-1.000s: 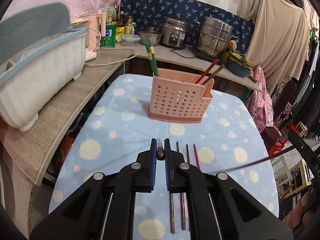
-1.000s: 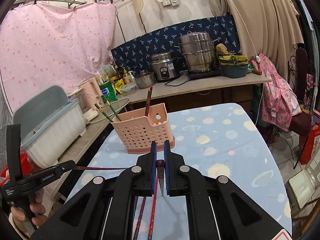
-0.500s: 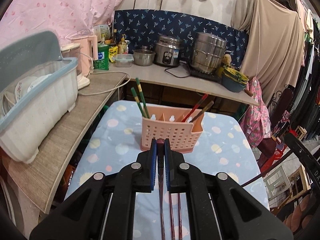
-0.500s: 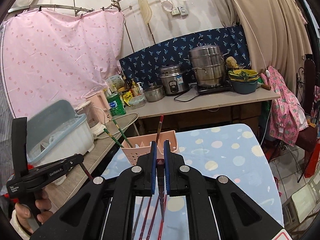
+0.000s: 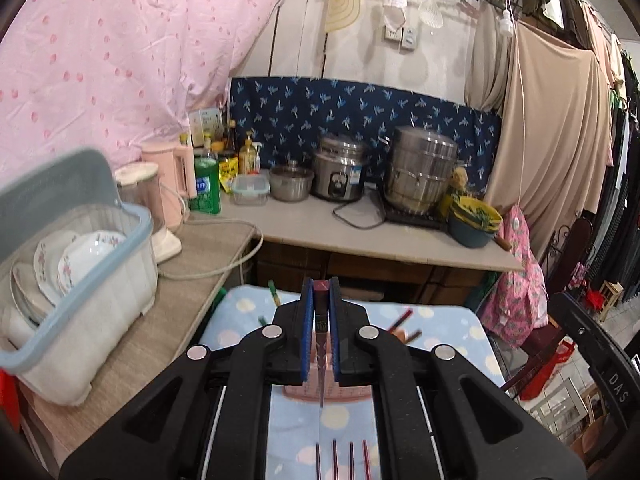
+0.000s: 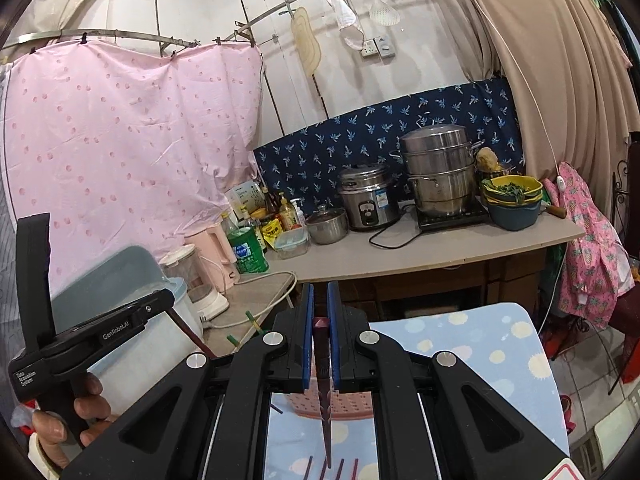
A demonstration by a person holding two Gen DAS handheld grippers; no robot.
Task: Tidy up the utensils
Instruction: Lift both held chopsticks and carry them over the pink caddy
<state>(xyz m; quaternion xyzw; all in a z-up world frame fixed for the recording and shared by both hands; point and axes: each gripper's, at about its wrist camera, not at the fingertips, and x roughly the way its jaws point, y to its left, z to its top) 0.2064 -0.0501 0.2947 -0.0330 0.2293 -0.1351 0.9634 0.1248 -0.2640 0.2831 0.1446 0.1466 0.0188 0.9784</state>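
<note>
Each gripper's chopstick [image 5: 321, 340] upright (tip down, over table [image 5: 440, 320])

Ahead of my left gripper [image 5: 320, 304], the pink utensil basket [image 5: 310, 390] blocks the patterned table [image 5: 444, 326]; four chopsticks [image 5: 342, 458] lie below, a dish rack [image 5: 80, 280] crowds the left counter, open tabletop on the right

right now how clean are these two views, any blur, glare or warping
Left wrist view: fisheye bends the counter edge and darkens the corners; the dish bin looks smeared, as do the chopstick tips by the pink basket. Right wrist view: same barrel warp, curving the curtain rail; sharper overall, even light, no strong glare.
</note>
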